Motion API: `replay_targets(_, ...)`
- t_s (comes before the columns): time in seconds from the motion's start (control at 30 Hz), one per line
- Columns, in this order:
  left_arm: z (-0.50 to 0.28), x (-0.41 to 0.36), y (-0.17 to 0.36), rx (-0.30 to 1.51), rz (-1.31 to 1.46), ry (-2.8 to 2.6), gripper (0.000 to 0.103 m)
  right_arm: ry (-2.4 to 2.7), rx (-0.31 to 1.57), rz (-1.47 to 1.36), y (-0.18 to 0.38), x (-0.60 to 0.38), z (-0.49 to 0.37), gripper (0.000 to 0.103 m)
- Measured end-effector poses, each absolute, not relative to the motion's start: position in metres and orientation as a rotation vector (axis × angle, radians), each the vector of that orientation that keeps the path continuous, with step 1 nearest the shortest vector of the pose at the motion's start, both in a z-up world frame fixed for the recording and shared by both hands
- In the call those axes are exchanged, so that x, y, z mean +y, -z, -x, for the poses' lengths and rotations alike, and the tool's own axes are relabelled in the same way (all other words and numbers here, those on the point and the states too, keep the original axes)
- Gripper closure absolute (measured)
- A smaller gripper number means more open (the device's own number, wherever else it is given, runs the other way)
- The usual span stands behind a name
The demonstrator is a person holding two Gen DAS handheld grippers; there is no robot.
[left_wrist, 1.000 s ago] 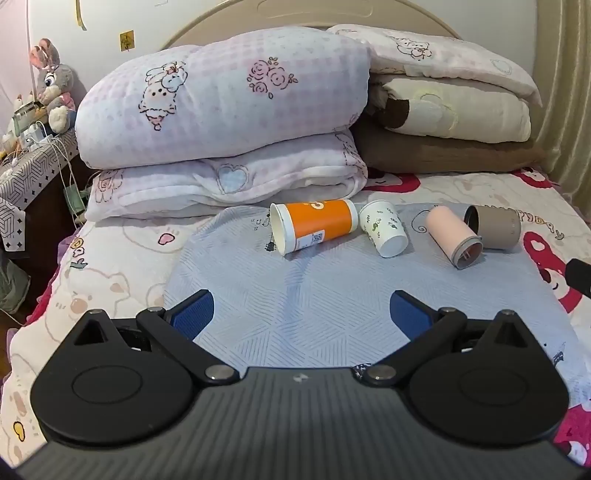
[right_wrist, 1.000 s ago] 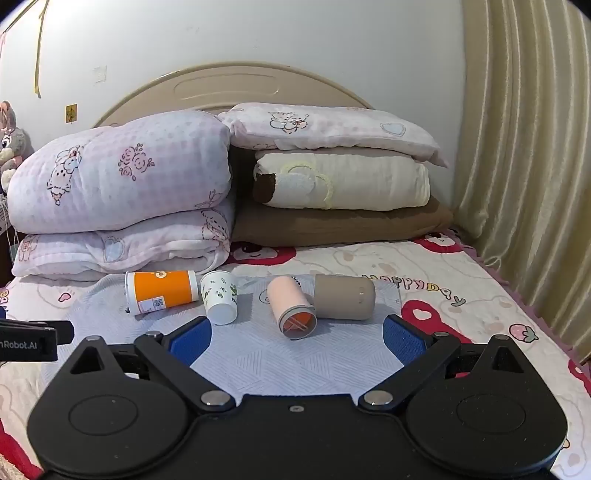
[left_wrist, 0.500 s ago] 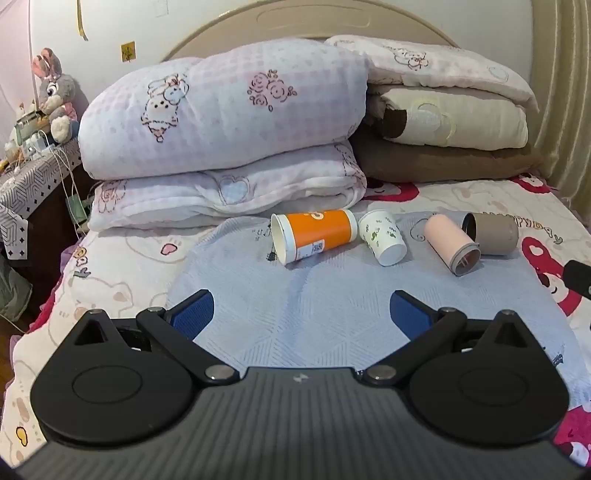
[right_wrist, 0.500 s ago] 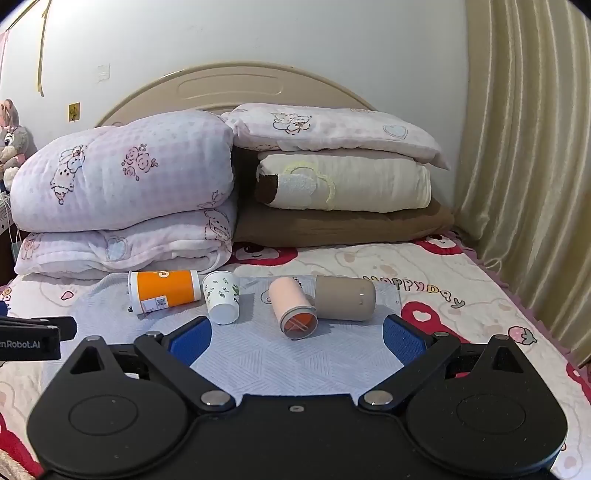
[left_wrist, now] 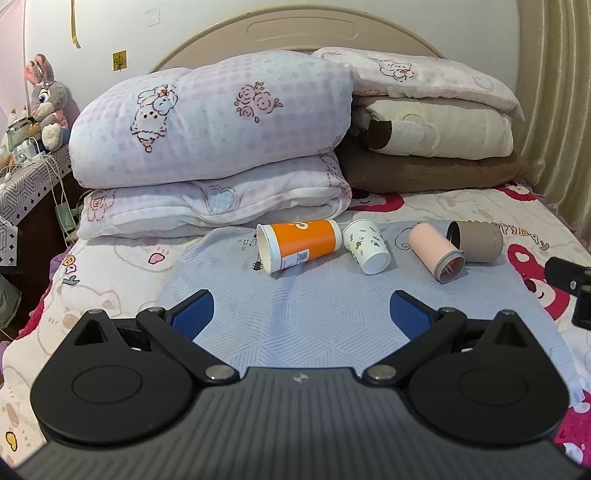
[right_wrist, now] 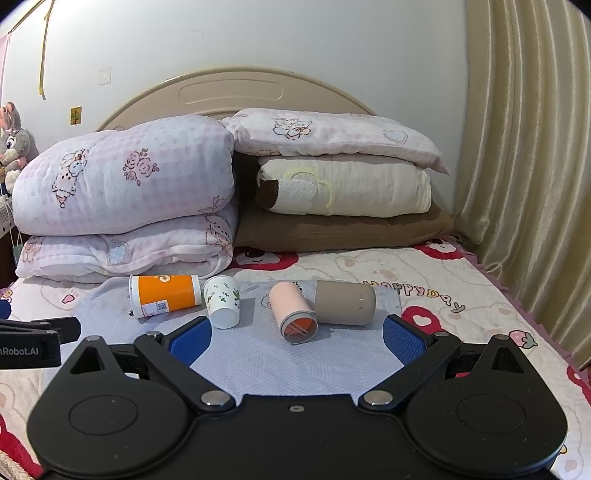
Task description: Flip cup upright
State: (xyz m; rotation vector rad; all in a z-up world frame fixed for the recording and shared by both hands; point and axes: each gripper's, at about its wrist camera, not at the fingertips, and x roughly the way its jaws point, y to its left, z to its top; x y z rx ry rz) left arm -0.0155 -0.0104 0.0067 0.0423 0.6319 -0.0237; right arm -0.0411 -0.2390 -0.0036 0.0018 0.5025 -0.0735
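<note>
Cups lie tipped over in a row on the blue mat (left_wrist: pixel 295 314) on the bed: an orange cup (left_wrist: pixel 299 245), a small white cup (left_wrist: pixel 366 245), a pink cup (left_wrist: pixel 436 254) and a tan cup (left_wrist: pixel 476 242). The left tool (left_wrist: pixel 301 314) is open and holds nothing. The right tool (right_wrist: pixel 297 338) is open too, low over the mat near the pink cup (right_wrist: pixel 291 308).

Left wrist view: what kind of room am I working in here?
Almost certainly a bedroom: the cups lie on a bed with a curved headboard, folded quilts are stacked behind them, and a plush rabbit sits on a side table.
</note>
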Motion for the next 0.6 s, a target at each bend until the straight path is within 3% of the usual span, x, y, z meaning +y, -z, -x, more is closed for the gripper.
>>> replay_targets(0.6,0.01,-0.007,0.005,0.591,-0.006,0.019,0.0,0.038,0.462,-0.028,0.008,-0.246,0.038,0.002)
